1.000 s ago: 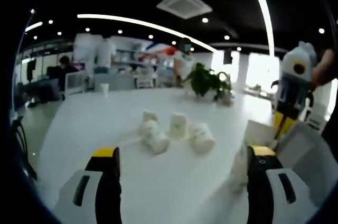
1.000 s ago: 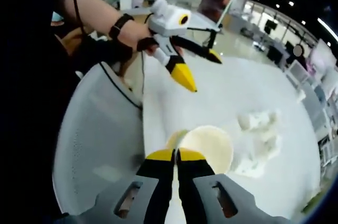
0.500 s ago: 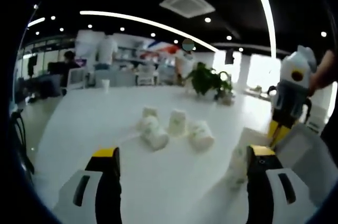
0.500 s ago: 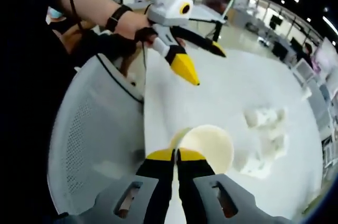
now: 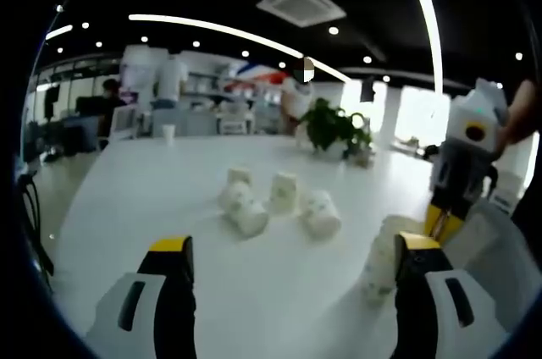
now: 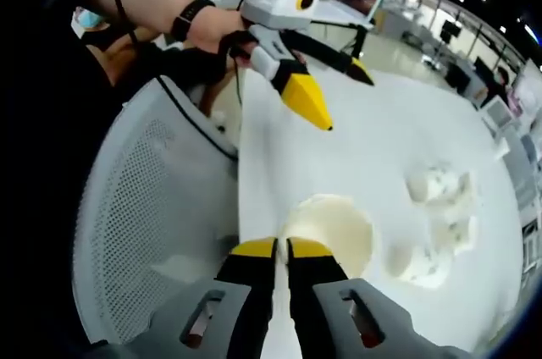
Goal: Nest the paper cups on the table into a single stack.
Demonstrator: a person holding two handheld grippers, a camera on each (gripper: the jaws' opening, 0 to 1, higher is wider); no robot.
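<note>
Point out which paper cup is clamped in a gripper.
The cup with its open mouth toward the right gripper view: the right gripper is shut on its rim. The other cups lie loose in a cluster mid-table, apart from both grippers.

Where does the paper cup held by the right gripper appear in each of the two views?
Left gripper view: the held paper cup is at lower right, beside this view's right jaw, under the right gripper.
Right gripper view: the same cup is at lower centre, its open mouth facing the camera, just above the closed jaws.
Shared landmark: the cluster of loose paper cups on the white table.
</note>
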